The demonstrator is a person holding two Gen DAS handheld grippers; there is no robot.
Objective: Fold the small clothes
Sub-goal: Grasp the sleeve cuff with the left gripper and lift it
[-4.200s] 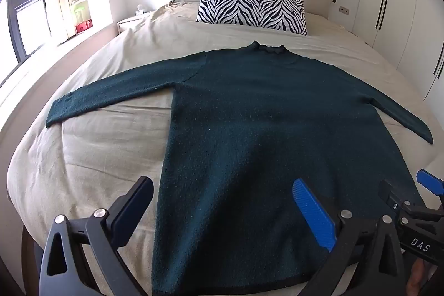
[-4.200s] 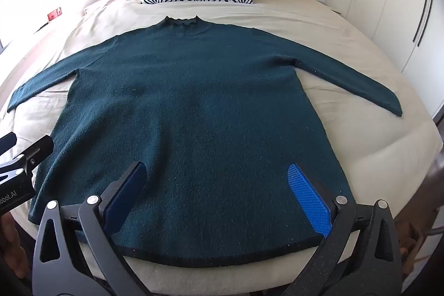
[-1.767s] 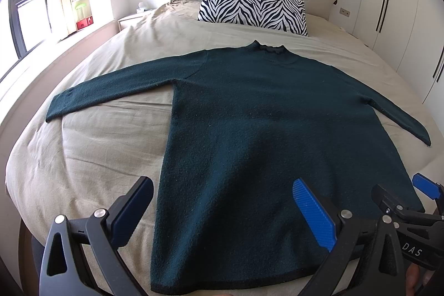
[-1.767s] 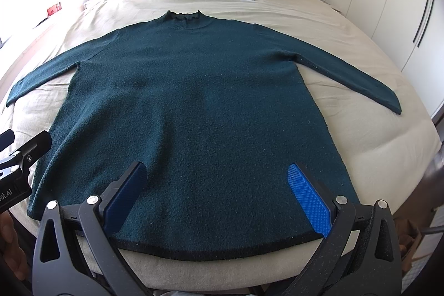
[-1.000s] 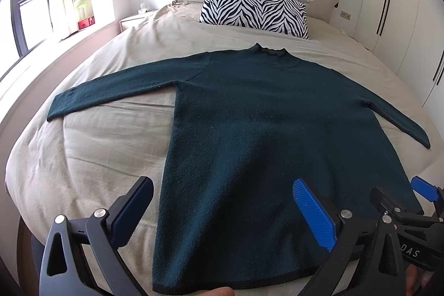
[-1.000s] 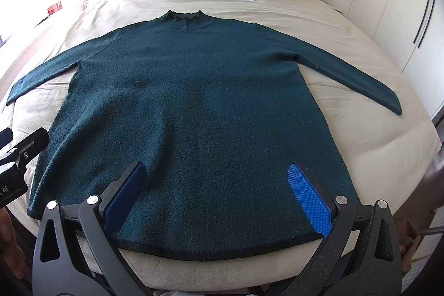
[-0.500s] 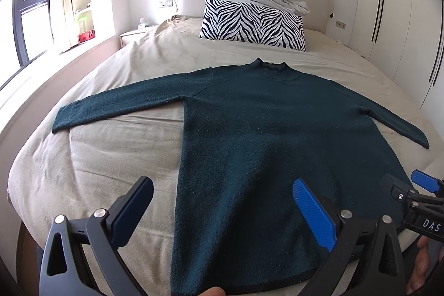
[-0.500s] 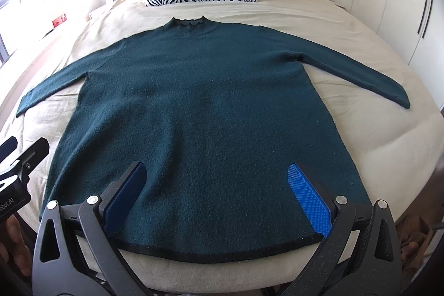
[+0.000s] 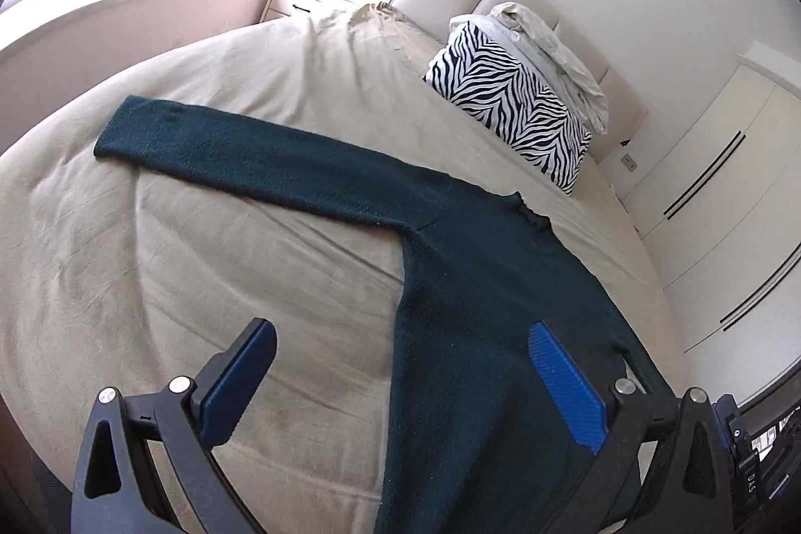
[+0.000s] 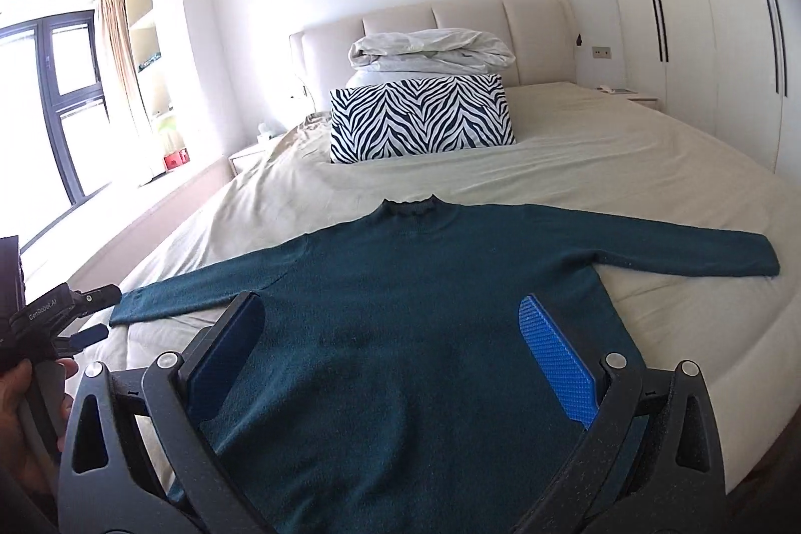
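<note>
Hovering wide open, the left claw (image 9: 400, 384) has the sweater's left sleeve (image 9: 240, 163) ahead-left, running crosswise on the bed (image 9: 150, 284). Sweater (image 10: 425, 309) lies flat under the right claw (image 10: 390, 359), also spread; left's nearer, probably.

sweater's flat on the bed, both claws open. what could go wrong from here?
1. The sweater is thick knit; the left claw, open above its side edge, might pinch the bed sheet too.
2. The left sleeve lies far out, so a fold may drag it askew.
3. The right claw hangs over mid-body, not an edge.
</note>
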